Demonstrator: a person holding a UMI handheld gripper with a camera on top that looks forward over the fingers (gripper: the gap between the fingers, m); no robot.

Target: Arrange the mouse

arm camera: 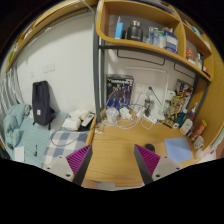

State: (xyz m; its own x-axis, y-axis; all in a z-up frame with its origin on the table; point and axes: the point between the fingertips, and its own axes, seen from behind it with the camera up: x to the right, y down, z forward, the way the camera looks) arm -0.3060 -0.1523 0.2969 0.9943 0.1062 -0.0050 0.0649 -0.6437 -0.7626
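Observation:
My gripper [114, 160] is open above a wooden desk [115, 145], and only bare desk top shows between its two magenta pads [80, 158]. A small pale rounded object, possibly the mouse [72, 123], lies at the desk's far left end, well beyond the left finger. A blue-grey mat [178, 150] lies flat on the desk to the right of the right finger. The fingers touch nothing.
Clutter lines the back of the desk: white items [112, 115], cables and bottles [185, 118]. A wooden shelf [150, 35] with containers hangs above. A black object [42, 100] and bedding [20, 130] lie off the desk's left side.

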